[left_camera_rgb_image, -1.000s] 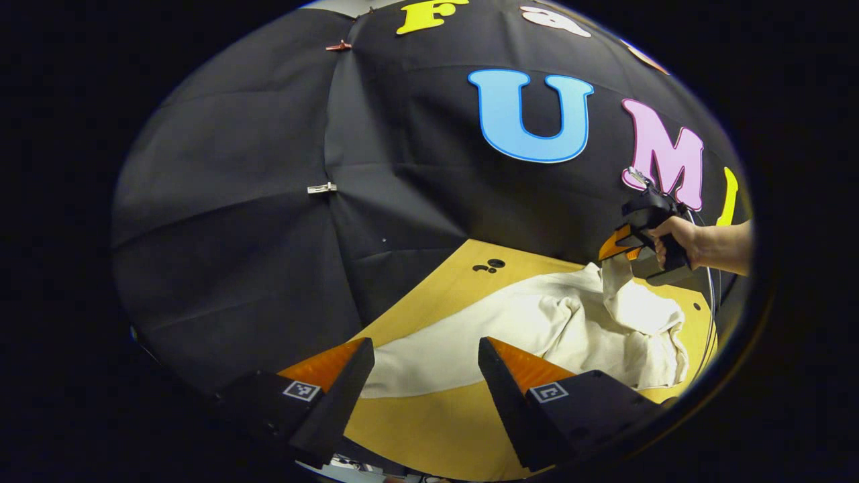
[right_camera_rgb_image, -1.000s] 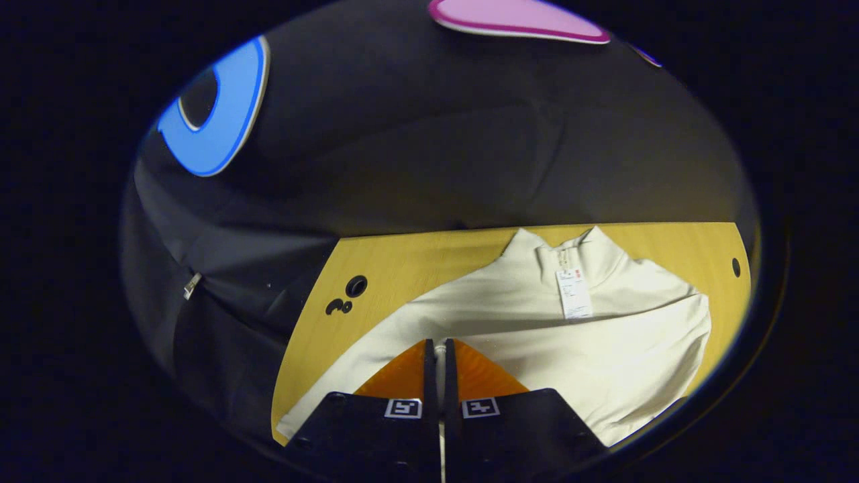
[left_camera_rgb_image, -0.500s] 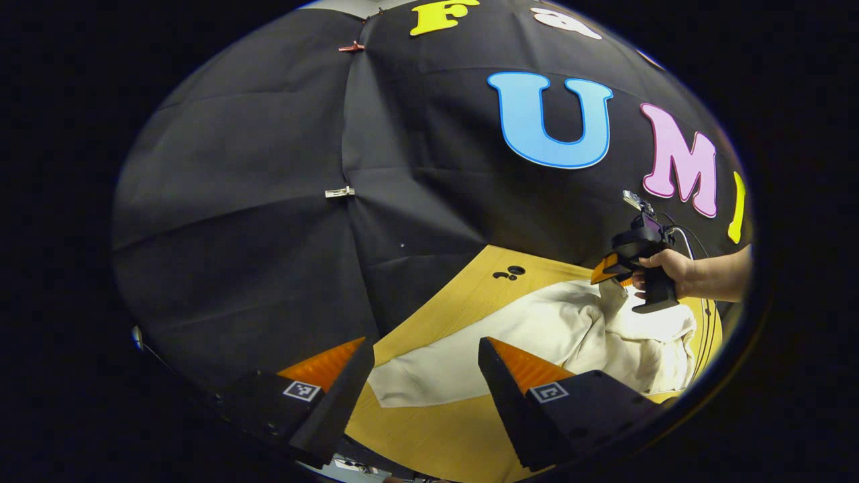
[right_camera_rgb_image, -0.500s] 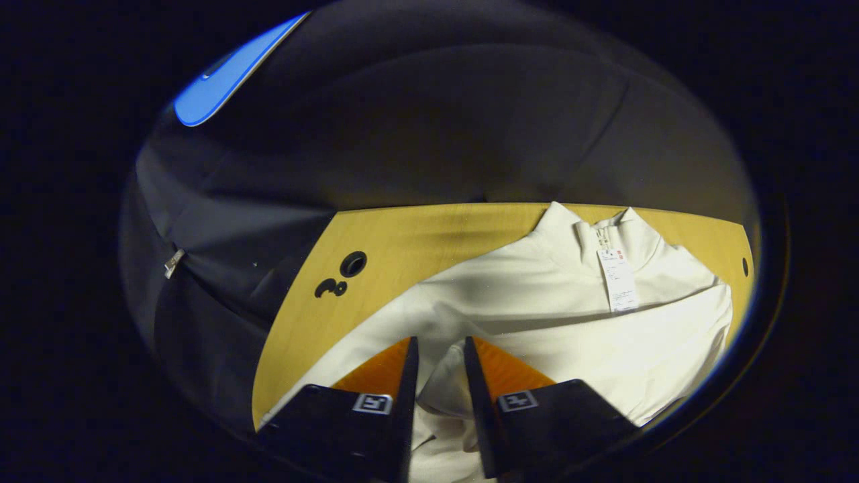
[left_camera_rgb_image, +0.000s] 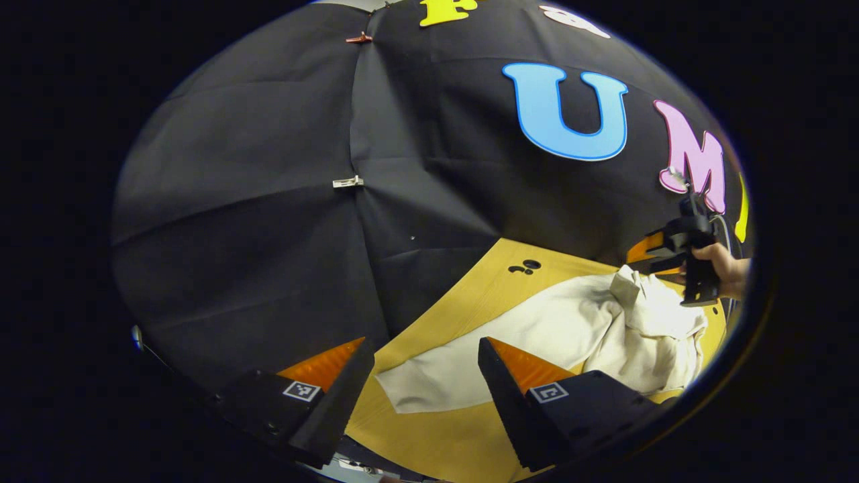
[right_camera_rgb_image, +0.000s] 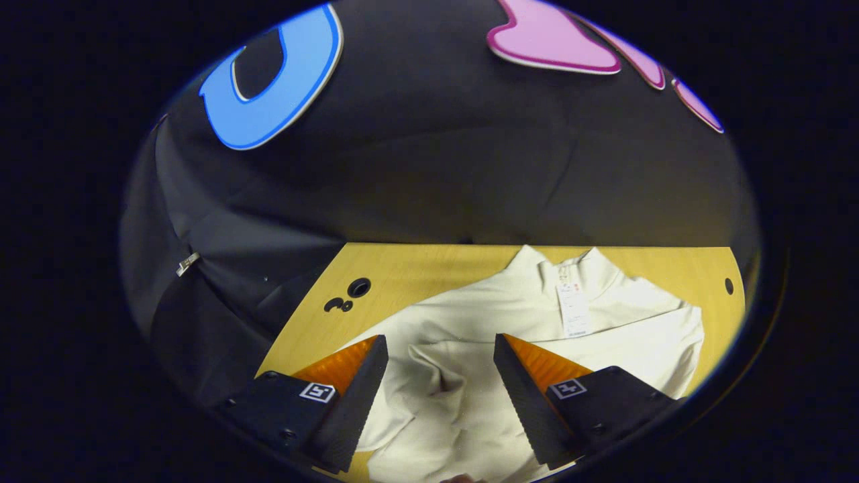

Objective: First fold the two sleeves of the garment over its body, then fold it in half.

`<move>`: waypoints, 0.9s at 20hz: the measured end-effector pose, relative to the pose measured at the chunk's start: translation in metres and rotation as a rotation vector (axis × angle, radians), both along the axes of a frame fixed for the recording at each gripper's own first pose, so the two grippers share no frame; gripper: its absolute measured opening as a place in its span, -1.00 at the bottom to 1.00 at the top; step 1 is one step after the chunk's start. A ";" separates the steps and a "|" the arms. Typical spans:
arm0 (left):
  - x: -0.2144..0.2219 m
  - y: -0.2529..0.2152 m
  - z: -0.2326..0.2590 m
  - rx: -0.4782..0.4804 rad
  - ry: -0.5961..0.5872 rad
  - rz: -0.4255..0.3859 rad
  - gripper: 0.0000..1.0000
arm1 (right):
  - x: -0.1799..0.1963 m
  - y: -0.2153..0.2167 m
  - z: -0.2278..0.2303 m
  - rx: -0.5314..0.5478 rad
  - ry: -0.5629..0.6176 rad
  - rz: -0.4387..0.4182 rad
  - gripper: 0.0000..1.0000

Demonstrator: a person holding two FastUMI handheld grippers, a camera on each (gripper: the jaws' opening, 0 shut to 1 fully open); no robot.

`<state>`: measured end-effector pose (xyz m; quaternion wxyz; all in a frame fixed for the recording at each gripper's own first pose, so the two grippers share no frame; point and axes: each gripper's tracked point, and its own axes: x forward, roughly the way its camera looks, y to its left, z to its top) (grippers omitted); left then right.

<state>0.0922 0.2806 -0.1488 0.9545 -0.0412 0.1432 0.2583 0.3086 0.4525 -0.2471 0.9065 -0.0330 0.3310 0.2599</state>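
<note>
**One sleeve laid over, the other waiting**

Our right gripper point(right_camera_rgb_image: 439, 376) hangs with fingers spread and empty above the sleeve point(right_camera_rgb_image: 436, 376) bunched on the shirt point(right_camera_rgb_image: 604, 335), which suggests a fold just dropped. Our left gripper point(left_camera_rgb_image: 426, 382) is likewise released; between its fingers the other sleeve point(left_camera_rgb_image: 443, 382) lies flat on the counter point(left_camera_rgb_image: 470, 295), unfolded. Beyond, a paper tag point(right_camera_rgb_image: 574, 308) hangs at the collar; nothing blocks us.

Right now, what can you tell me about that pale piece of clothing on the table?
The cream, soft-looking long-sleeved garment lies on the yellow wooden table, its stand-up collar toward the booth wall, a white paper tag hanging at the neck. One sleeve lies rumpled across the body; the other stretches out flat. Both hand-held grippers, right and left, hover open, not gripping it.
</note>
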 end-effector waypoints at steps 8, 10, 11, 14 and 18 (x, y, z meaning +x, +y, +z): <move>0.025 0.043 -0.072 -0.067 0.104 0.038 0.94 | 0.014 -0.117 0.076 -0.017 -0.165 -0.130 0.97; 0.032 0.052 -0.097 -0.098 0.142 0.044 0.94 | 0.011 -0.146 0.092 -0.024 -0.179 -0.169 0.96; 0.034 0.055 -0.108 -0.118 0.160 0.049 0.94 | 0.007 -0.159 0.100 -0.021 -0.186 -0.188 0.96; 0.038 0.065 -0.134 -0.145 0.192 0.063 0.94 | -0.003 -0.205 0.128 -0.029 -0.223 -0.237 0.96; 0.044 0.068 -0.143 -0.146 0.210 0.045 0.98 | -0.015 -0.277 0.150 -0.052 -0.276 -0.331 0.96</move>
